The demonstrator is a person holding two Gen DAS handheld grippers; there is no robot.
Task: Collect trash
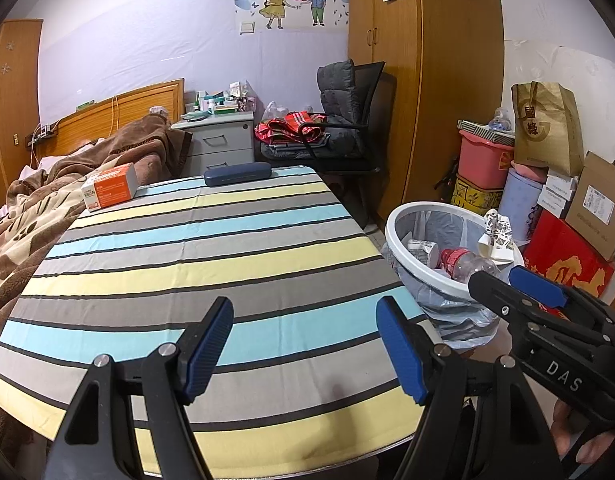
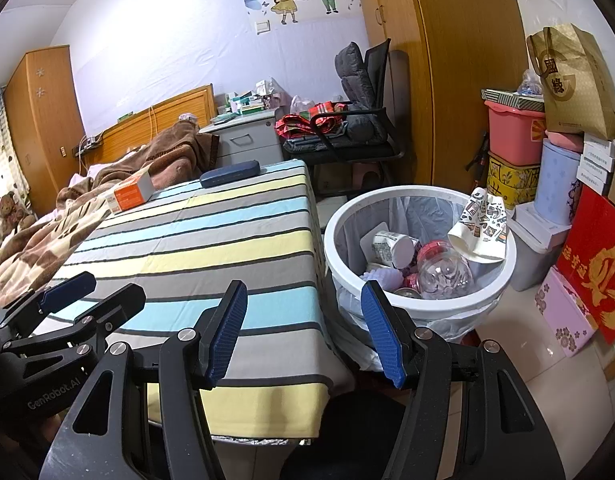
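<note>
Status, trash run: I judge it late in the job. My left gripper (image 1: 303, 344) hovers over the near end of the striped tablecloth (image 1: 195, 248), jaws apart and empty. My right gripper (image 2: 303, 332) sits at the table's near right corner, jaws likewise apart, nothing between them.

Item 1, white trash bin (image 2: 411, 308): on the floor just right of the table, lined with a plastic bag. Contents: clear plastic bottle (image 2: 443, 268) with a red label, a white cup (image 2: 391, 246), other scraps I cannot name. A printed paper wrapper (image 2: 483, 224) is draped on the far right rim, partly over the edge.

Item 2, orange-and-white box (image 1: 109, 191): far left corner of the table, lying flat, long axis running left to right along the far edge, white end facing left and near.

Item 3, dark blue case (image 1: 237, 174): far edge, centre, flat, long axis also left to right.

Next move, as I judge it: if either far item counts as trash, I must reach the full length of the table and close across the short width. The box looks the likelier candidate; the case looks like a keeper. The wrapper may also want a nudge inward.
</note>
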